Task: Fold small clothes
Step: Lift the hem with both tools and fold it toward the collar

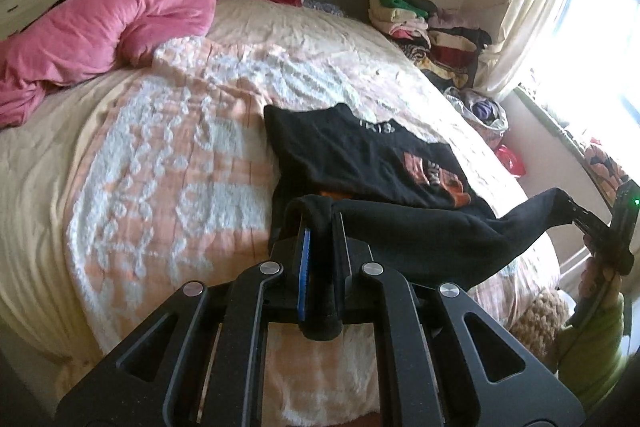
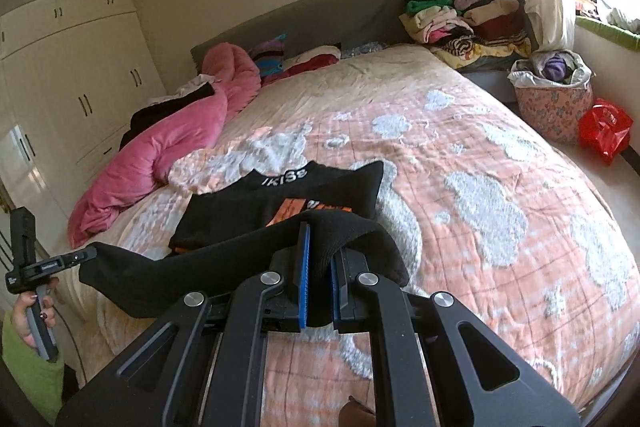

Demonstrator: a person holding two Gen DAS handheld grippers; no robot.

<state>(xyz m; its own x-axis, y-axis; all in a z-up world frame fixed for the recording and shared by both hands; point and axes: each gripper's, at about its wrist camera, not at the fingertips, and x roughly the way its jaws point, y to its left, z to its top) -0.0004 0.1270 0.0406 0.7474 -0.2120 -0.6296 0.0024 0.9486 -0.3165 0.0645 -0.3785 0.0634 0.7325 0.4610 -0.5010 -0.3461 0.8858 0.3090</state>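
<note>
A small black T-shirt (image 1: 372,163) with an orange print lies on the bed, partly folded; it also shows in the right wrist view (image 2: 288,203). Its bottom hem is lifted off the bed and stretched between both grippers. My left gripper (image 1: 318,223) is shut on one corner of the hem. My right gripper (image 2: 320,239) is shut on the other corner. In the left wrist view the right gripper (image 1: 572,211) holds the cloth at the far right. In the right wrist view the left gripper (image 2: 86,255) holds it at the far left.
The bed (image 2: 480,167) has a peach and white cover. A pink duvet (image 1: 100,27) lies at its left side near the pillows. Stacks of folded clothes (image 2: 464,19) sit by the headboard. A flowered laundry basket (image 2: 554,99) and a red bag (image 2: 604,133) stand on the floor.
</note>
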